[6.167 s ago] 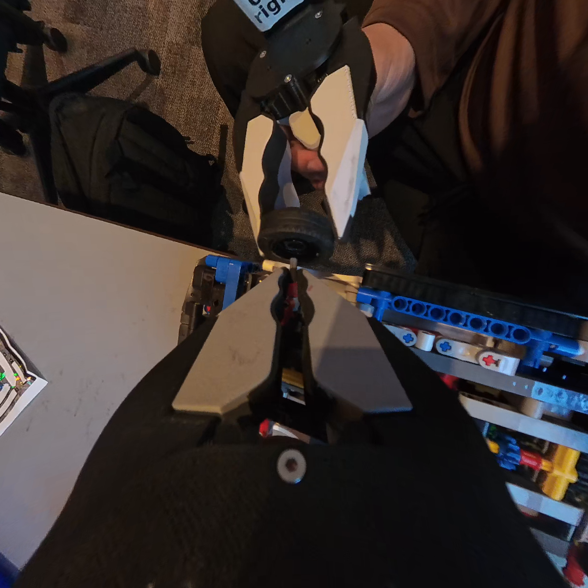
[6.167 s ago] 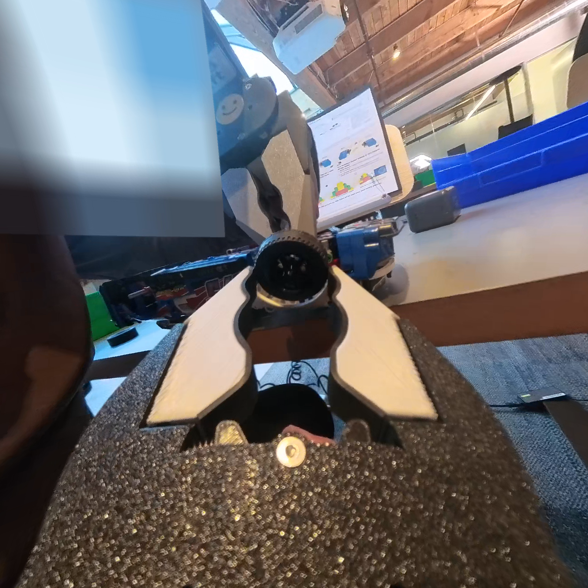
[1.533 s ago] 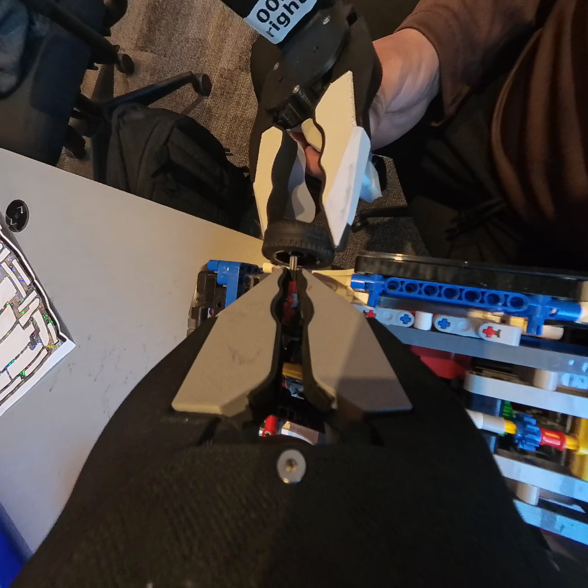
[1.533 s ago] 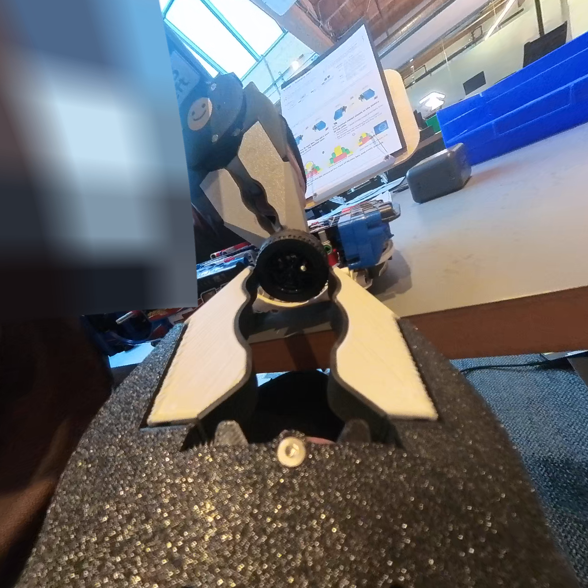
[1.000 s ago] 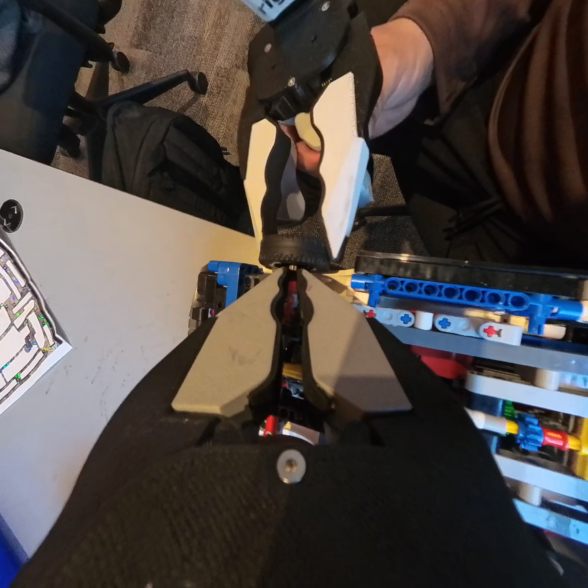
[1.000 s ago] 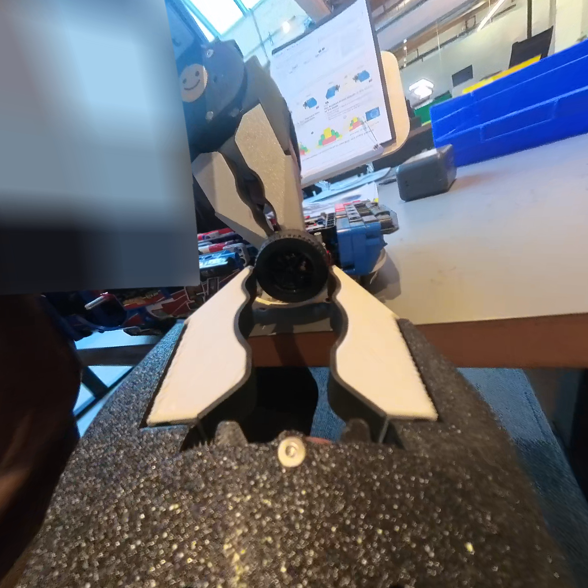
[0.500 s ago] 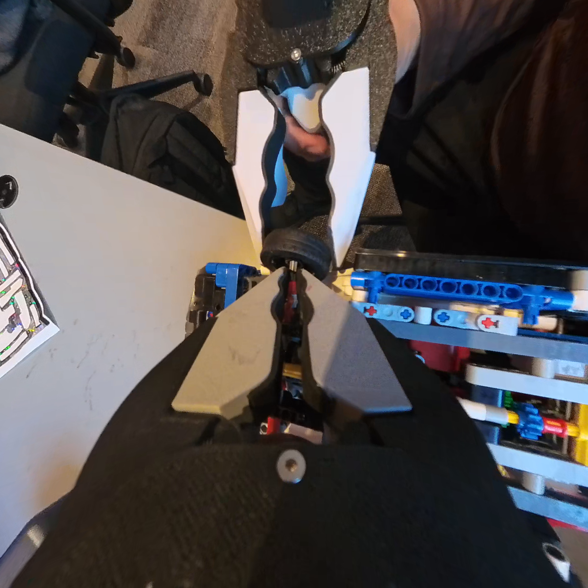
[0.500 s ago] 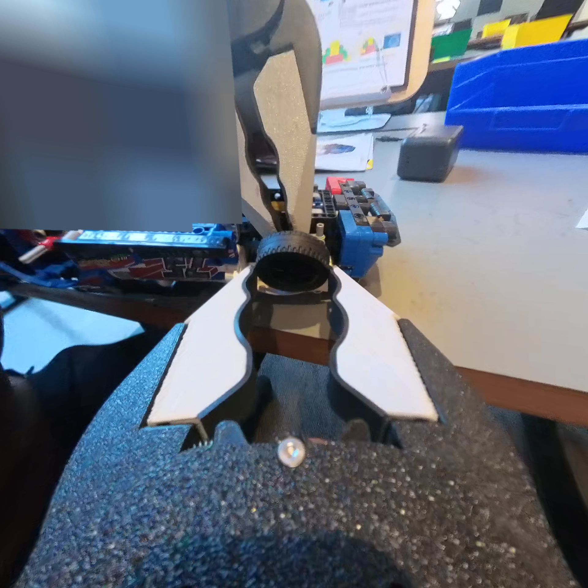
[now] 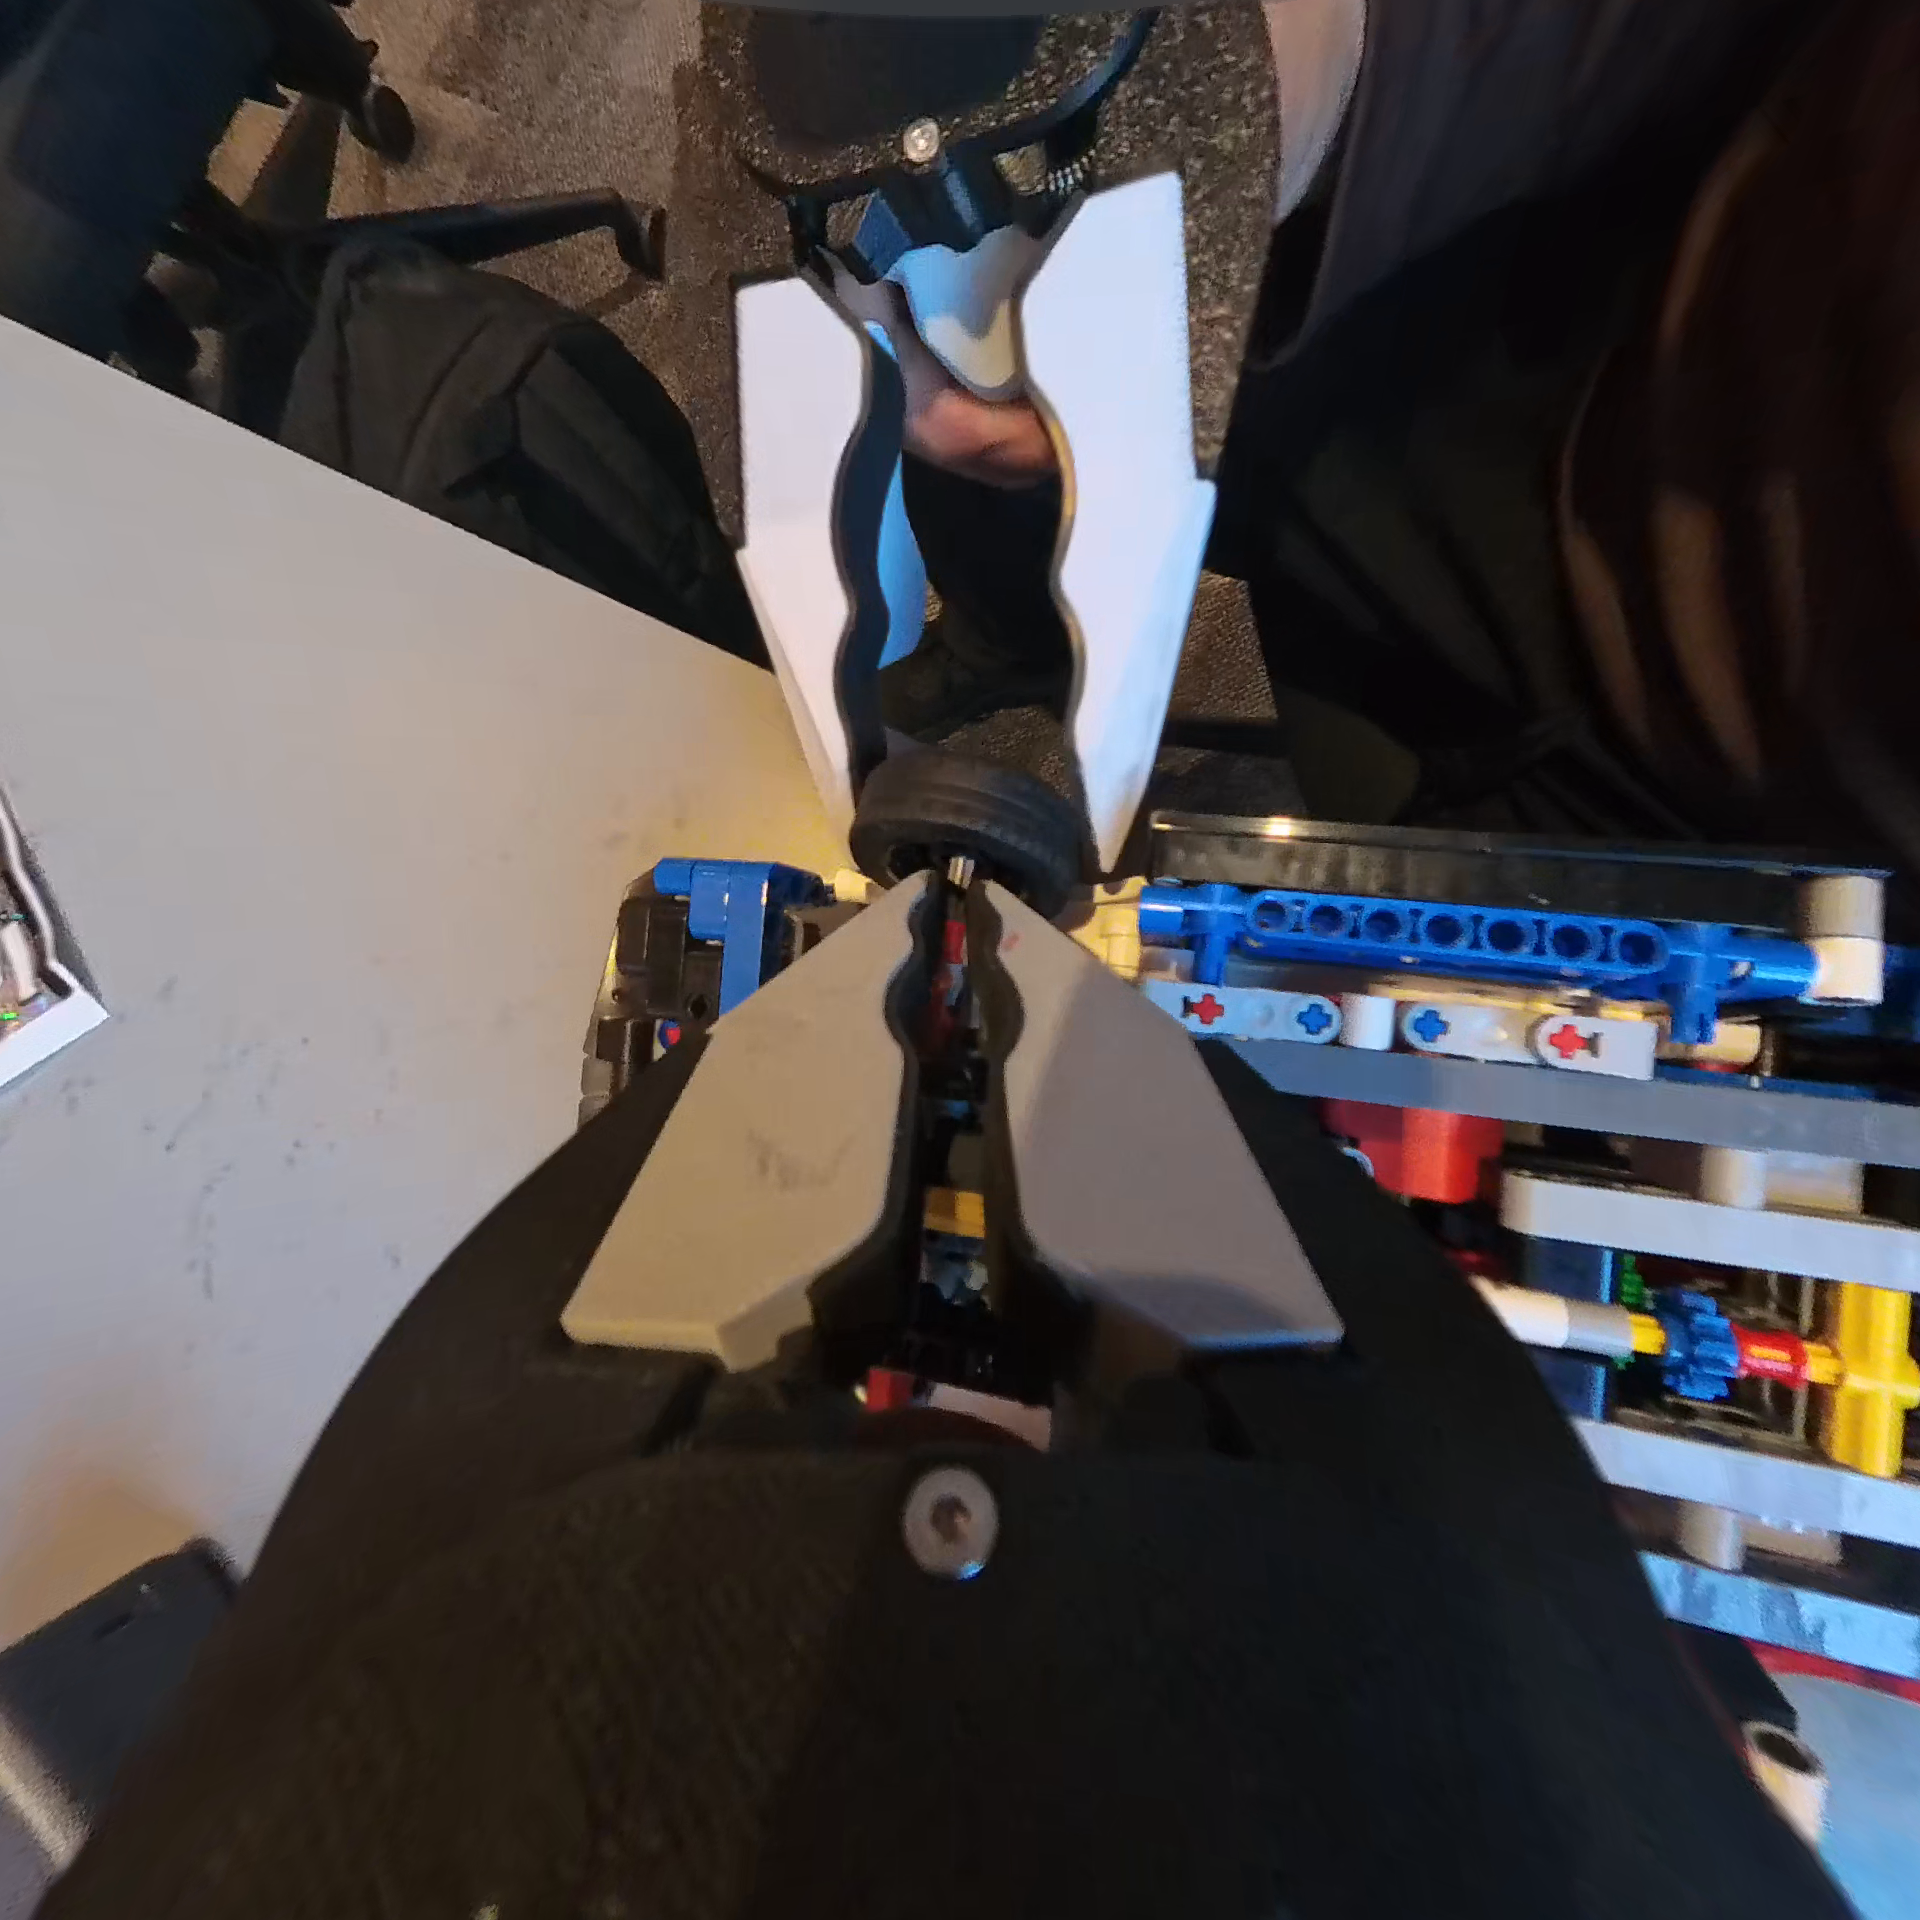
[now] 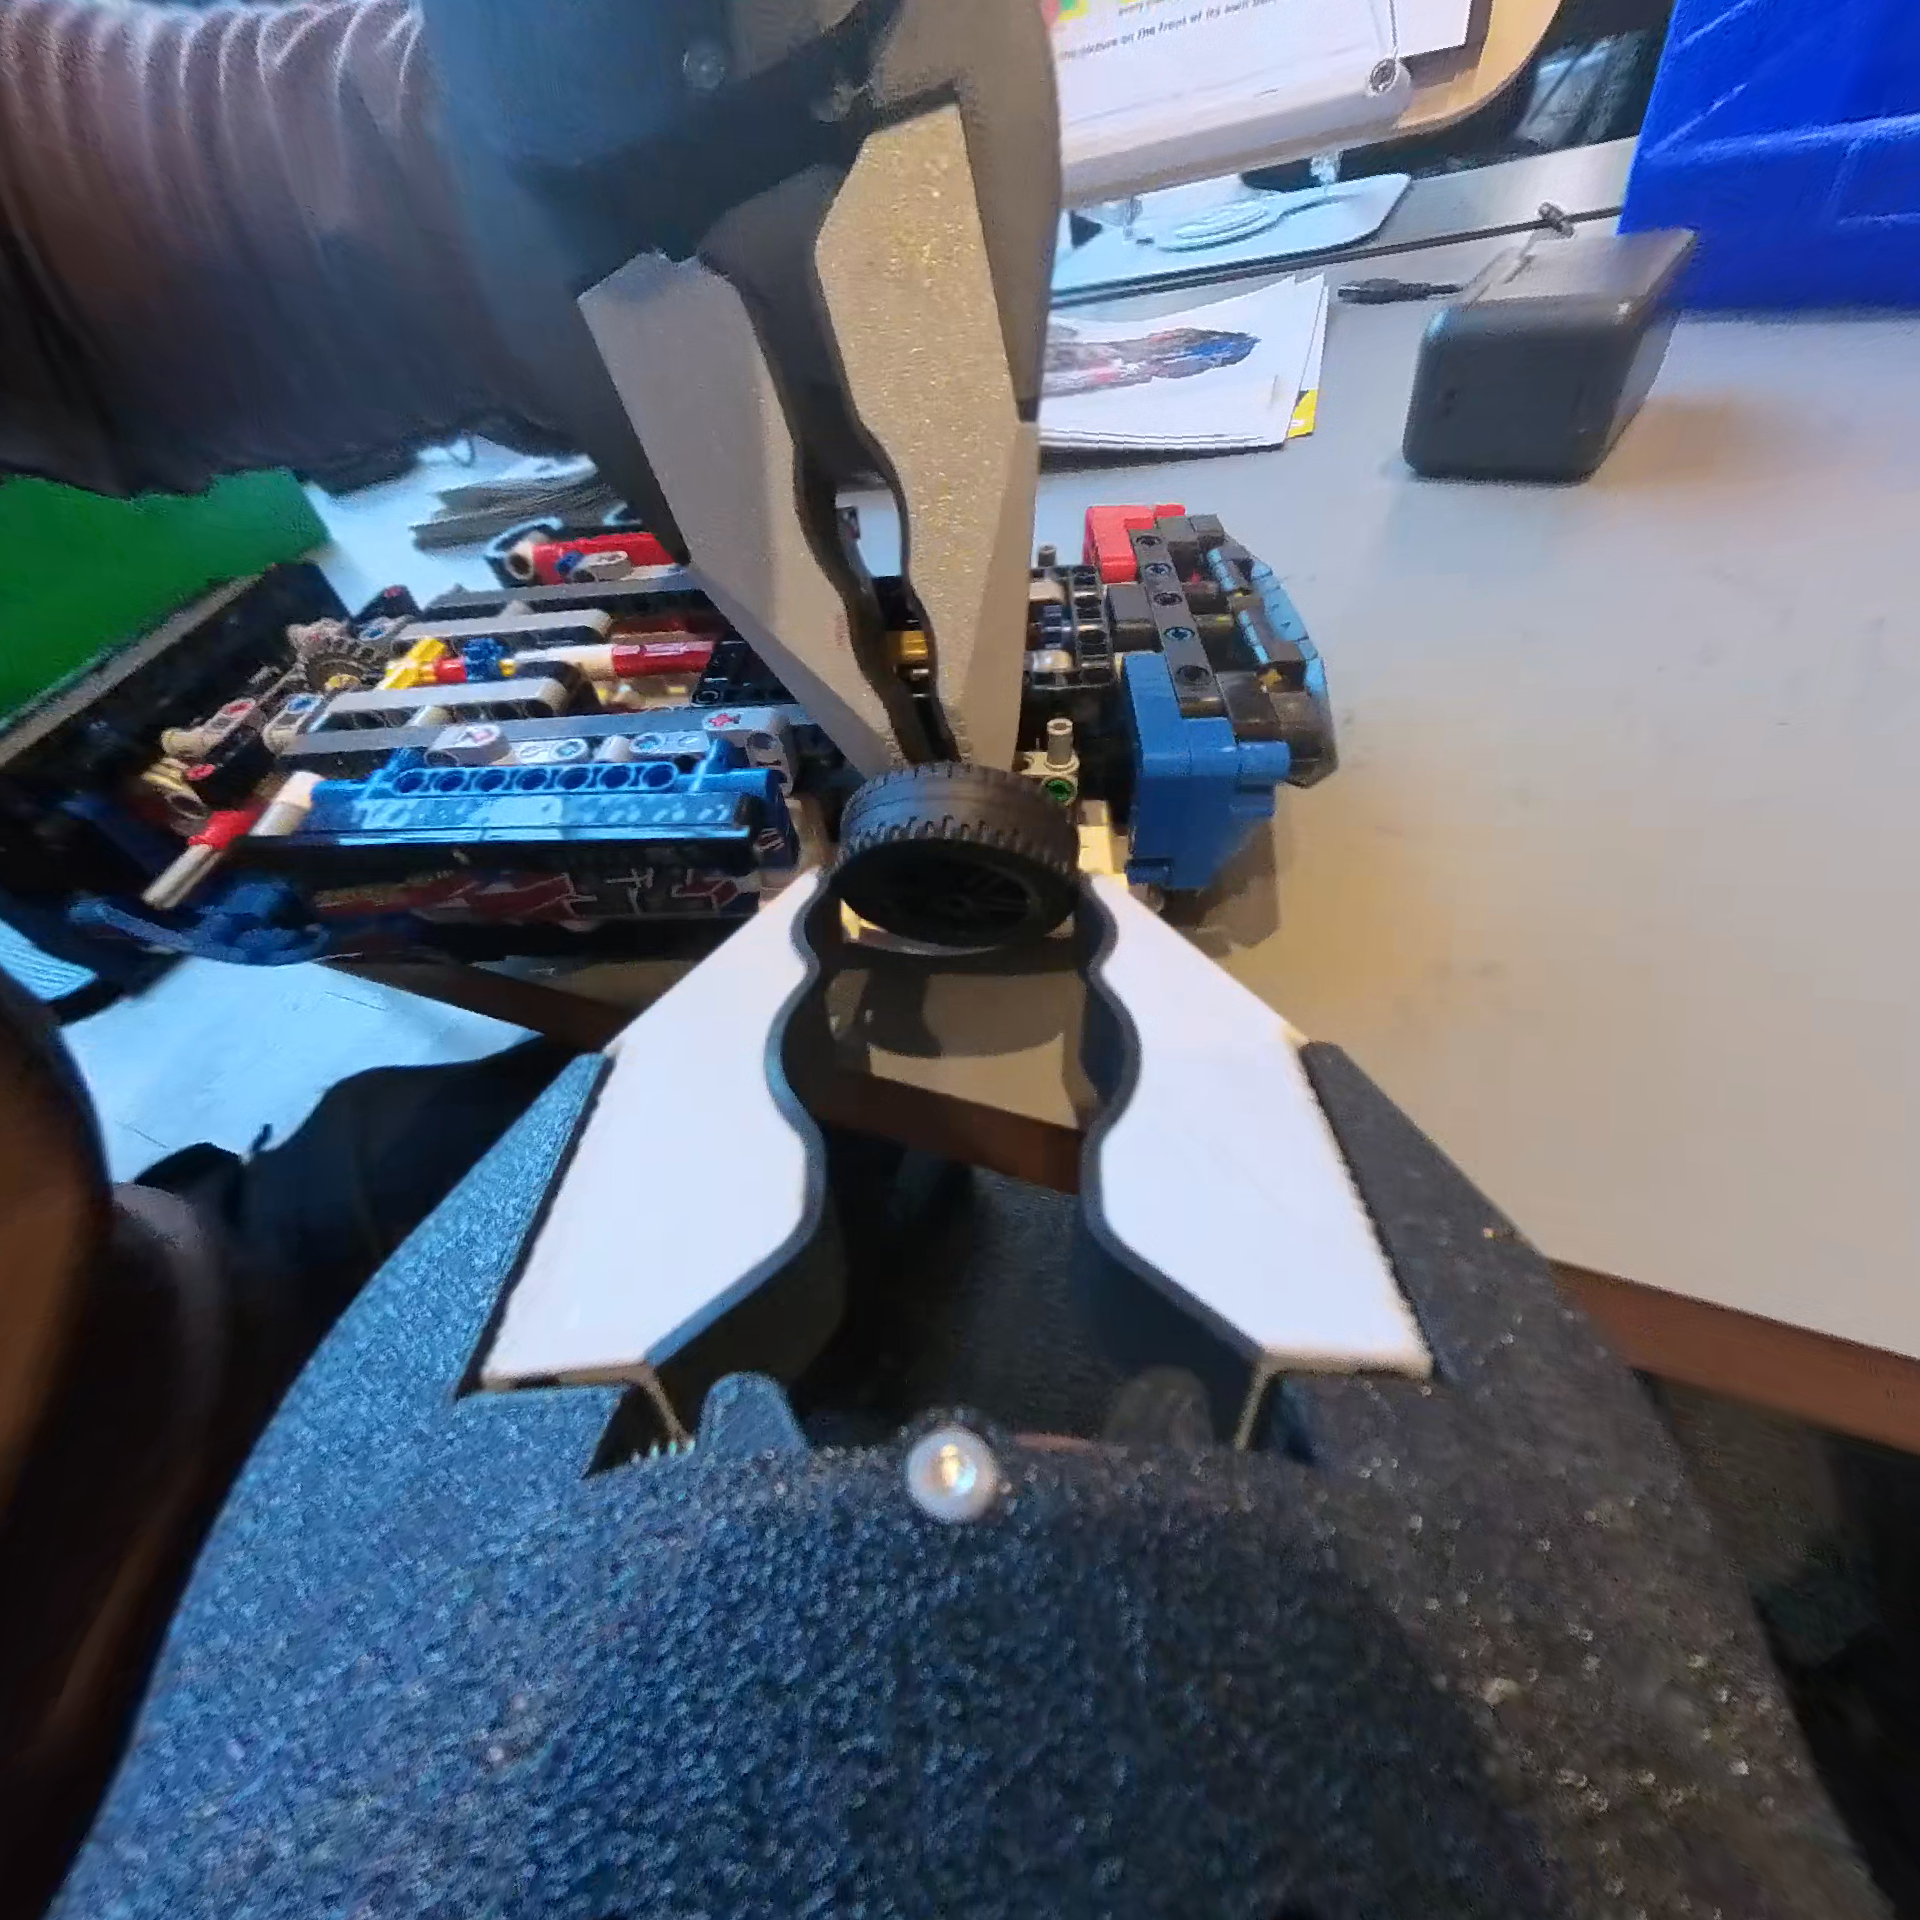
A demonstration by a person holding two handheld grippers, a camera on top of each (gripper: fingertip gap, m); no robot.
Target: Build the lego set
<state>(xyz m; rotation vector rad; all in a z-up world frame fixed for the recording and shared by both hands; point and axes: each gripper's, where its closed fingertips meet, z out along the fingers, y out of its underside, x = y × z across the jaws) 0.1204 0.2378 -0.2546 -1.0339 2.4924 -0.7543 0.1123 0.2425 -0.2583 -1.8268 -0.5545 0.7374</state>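
Note:
The lego car (image 9: 1455, 940) lies on the table (image 9: 312, 727) at its near edge, with blue beams, grey beams and a blue front end (image 10: 1195, 790). My left gripper (image 9: 956, 899) is shut on a thin dark axle (image 9: 961, 868) that sticks out of the car's side. It shows from above in the right wrist view (image 10: 914, 727). My right gripper (image 10: 956, 888) is shut on a black wheel (image 10: 956, 842) and holds it against the tip of that axle. The wheel (image 9: 966, 831) and the white right gripper (image 9: 977, 821) also show in the left wrist view.
A dark grey box (image 10: 1538, 353), a blue bin (image 10: 1787, 135) and a booklet (image 10: 1174, 364) lie farther back on the table. A green plate (image 10: 125, 561) is at the left. A black backpack (image 9: 468, 416) and a chair base (image 9: 499, 218) are on the floor past the table edge. The grippers are tip to tip, or close to it.
My right gripper has swung up and tilted, so it now looks down on the table. The wheel has turned from face-on to edge-on and stays at the axle tip. My left gripper stays shut.

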